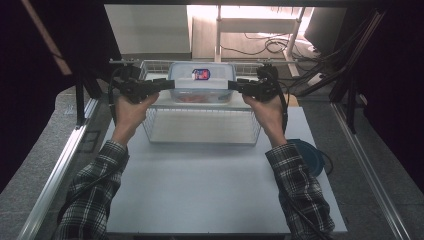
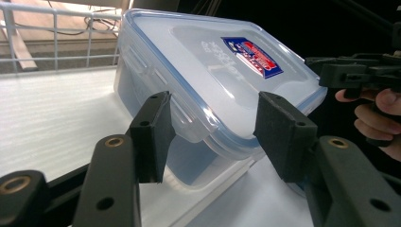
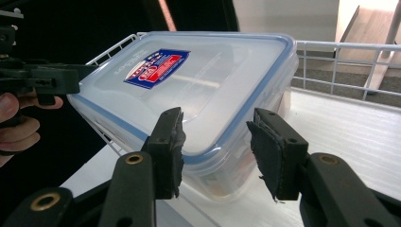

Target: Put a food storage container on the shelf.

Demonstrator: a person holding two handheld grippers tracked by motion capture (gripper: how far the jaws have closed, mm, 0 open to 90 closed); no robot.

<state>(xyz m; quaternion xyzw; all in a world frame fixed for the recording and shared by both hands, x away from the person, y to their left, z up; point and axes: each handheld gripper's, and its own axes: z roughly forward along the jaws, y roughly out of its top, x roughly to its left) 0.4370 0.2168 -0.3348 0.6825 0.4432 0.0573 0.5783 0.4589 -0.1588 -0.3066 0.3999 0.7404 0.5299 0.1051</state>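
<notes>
High view: left gripper (image 1: pixel 167 85) and right gripper (image 1: pixel 235 86) bracket the lidded container (image 1: pixel 202 80) above the wire basket (image 1: pixel 200 131). Jaws spread around its end corners, pads apparently not pressing. Best to close both evenly and keep the container level.

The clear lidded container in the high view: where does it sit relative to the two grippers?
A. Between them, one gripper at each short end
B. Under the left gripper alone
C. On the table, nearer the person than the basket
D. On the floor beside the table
A: the container sits over the wire basket, with the left gripper and right gripper at its opposite ends.
</notes>
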